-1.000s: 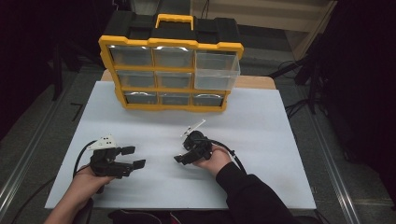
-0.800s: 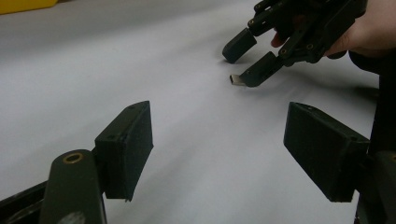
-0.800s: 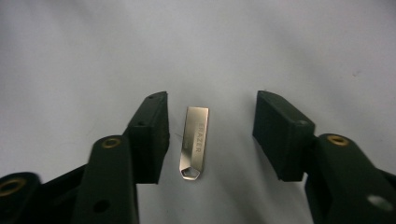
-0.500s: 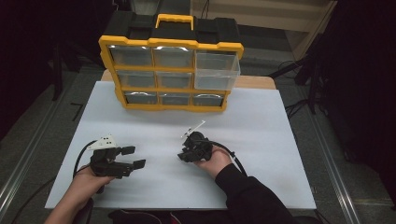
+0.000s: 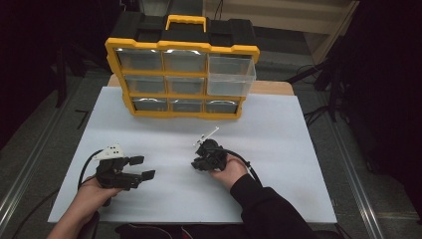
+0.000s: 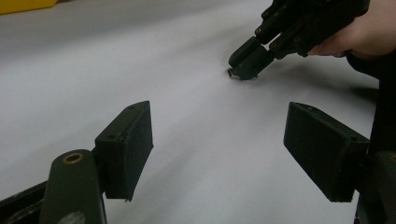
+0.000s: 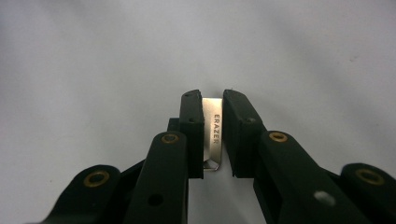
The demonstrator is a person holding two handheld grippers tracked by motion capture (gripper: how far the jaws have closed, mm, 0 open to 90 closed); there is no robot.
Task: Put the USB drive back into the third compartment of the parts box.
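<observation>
My right gripper (image 5: 195, 163) rests low on the white table top (image 5: 278, 149), a little right of centre. Its jaws have just been closing and now pinch a small pale eraser (image 7: 214, 135) printed "ERAZER", lying flat on the surface. The left gripper view has that gripper (image 6: 245, 65) at upper right, with a sliver of the eraser (image 6: 232, 74) under its tips. My left gripper (image 5: 142, 168) sits near the front left, jaws wide apart (image 6: 219, 140) with nothing between them.
A yellow and black drawer organiser (image 5: 181, 47) stands upright at the table's far edge. Its top right clear drawer (image 5: 230, 74) is pulled out toward me. A cable (image 5: 249, 169) trails from the right gripper over the table.
The right gripper's jaws have come together on the eraser. Both hands stay where they were, and the left gripper is as wide as before.
</observation>
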